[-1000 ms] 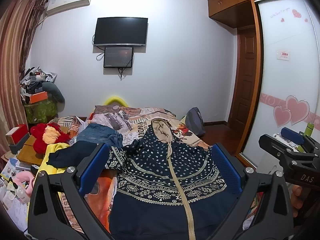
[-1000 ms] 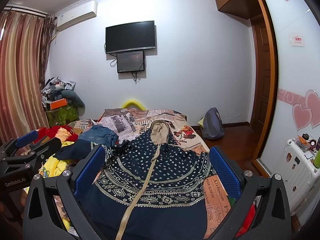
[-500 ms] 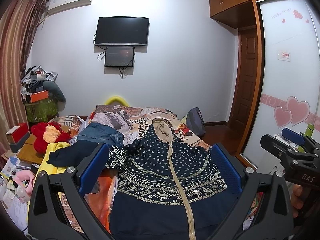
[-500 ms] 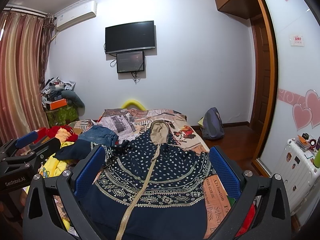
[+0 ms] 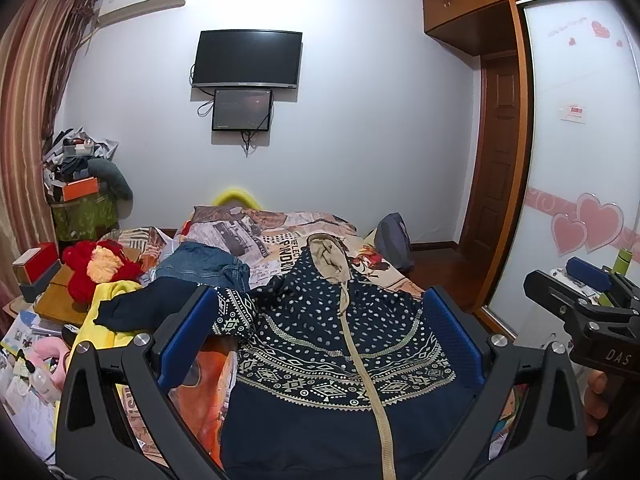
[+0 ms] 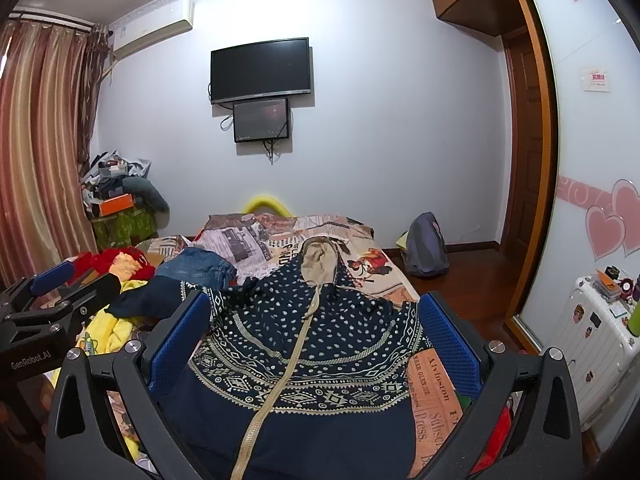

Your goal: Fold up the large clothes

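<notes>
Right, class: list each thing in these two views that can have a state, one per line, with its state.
Navy patterned hoodie: spread flat on the bed, zipped up, unfolded.
Left gripper: open, empty.
Right gripper: open, empty.
Jeans: crumpled.
Wall TV: off.
Wooden door: shut.

My left gripper [image 5: 320, 344] and right gripper [image 6: 314, 344] hang side by side above the hoodie [image 5: 340, 360] — spread on the bed [image 5: 272, 240], jeans [image 5: 204, 264] lying to its left.
</notes>
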A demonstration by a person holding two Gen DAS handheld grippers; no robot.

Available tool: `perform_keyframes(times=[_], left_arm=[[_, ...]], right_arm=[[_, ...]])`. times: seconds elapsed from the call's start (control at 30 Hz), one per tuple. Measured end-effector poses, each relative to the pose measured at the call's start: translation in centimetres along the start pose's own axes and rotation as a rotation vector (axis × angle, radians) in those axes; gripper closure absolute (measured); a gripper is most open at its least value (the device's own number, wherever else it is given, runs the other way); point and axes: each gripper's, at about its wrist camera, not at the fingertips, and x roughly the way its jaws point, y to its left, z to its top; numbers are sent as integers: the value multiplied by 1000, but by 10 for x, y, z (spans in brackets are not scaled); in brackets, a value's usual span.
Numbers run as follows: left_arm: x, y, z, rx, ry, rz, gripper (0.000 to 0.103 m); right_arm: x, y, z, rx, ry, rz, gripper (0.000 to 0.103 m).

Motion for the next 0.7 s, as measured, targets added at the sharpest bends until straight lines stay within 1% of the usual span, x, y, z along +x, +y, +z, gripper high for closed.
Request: perform_keyframes(times=[0.2, 0.4, 0.53, 0.7], left_arm=[[17, 11, 2, -15, 16, 21, 0], [43, 32, 7, -9, 15, 79, 0], [65, 55, 9, -10, 3, 147, 0], [103, 101, 6, -47, 56, 176, 0]], right_arm=[[19, 1, -1, -1, 30, 0, 0], [48, 6, 0, -14, 65, 3, 0], [74, 6, 1, -18, 99, 10, 0], [114, 7, 0, -18, 142, 17, 0]])
